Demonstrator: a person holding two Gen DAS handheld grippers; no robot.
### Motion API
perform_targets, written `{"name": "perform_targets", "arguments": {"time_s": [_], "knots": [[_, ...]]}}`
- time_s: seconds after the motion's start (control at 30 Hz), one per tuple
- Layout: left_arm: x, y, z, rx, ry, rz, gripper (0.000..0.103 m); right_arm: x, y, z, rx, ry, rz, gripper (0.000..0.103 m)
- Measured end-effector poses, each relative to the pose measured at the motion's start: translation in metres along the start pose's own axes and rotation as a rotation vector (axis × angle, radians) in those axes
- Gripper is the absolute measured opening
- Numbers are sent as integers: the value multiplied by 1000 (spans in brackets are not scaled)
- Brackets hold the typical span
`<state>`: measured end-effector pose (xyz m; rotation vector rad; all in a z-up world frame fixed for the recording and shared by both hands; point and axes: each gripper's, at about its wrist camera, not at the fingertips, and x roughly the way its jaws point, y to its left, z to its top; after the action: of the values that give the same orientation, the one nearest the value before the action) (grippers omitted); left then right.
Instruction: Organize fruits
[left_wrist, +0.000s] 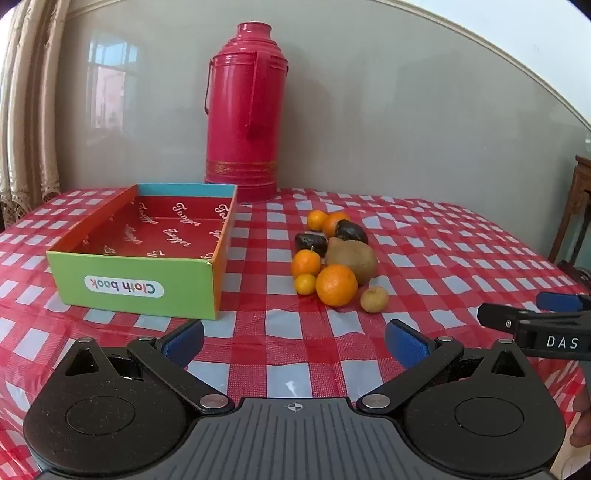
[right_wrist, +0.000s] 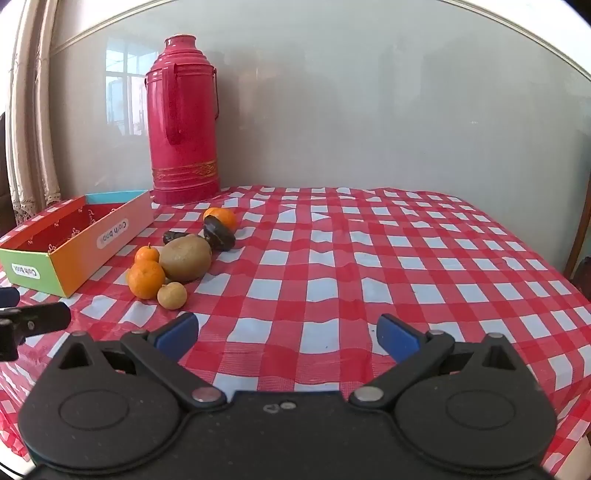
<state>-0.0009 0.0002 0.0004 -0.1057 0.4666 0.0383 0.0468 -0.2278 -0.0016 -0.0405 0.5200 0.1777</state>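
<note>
A pile of fruit lies on the red checked tablecloth: several oranges, the largest (left_wrist: 336, 285) at the front, a brown kiwi (left_wrist: 352, 259), two dark fruits (left_wrist: 350, 231) and a small yellow fruit (left_wrist: 374, 299). The pile also shows in the right wrist view, with the kiwi (right_wrist: 184, 258) and the yellow fruit (right_wrist: 171, 295). An open cardboard box (left_wrist: 136, 284), red inside, stands left of the pile and has no fruit in it. My left gripper (left_wrist: 294, 339) is open and empty, in front of the pile. My right gripper (right_wrist: 287, 334) is open and empty, right of the pile.
A tall red thermos (left_wrist: 245, 114) stands at the back against the grey wall. The table's back edge meets the wall. A curtain (left_wrist: 26, 110) hangs at the left. The right gripper's finger (left_wrist: 517, 319) shows at the left wrist view's right edge.
</note>
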Motion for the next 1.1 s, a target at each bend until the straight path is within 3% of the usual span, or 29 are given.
{"name": "perform_targets", "arguments": {"time_s": [0.1,0.23,0.8,0.93,1.1], "knots": [[-4,-5,-2,40,-8,20,103,-1,0,-1,10,-16,5,97],[5,-1,2,30,29,11,103,-2,-1,-1,8,-16,7,97],[4,2,-1,40,15,16,103,1,7,1,-6,-13,29,97],[2,6,-1,36,9,22,103,-9,9,3,-5,-78,115,97],[0,8,-1,41,2,30,103,-9,23,6,-54,-88,137,97]]}}
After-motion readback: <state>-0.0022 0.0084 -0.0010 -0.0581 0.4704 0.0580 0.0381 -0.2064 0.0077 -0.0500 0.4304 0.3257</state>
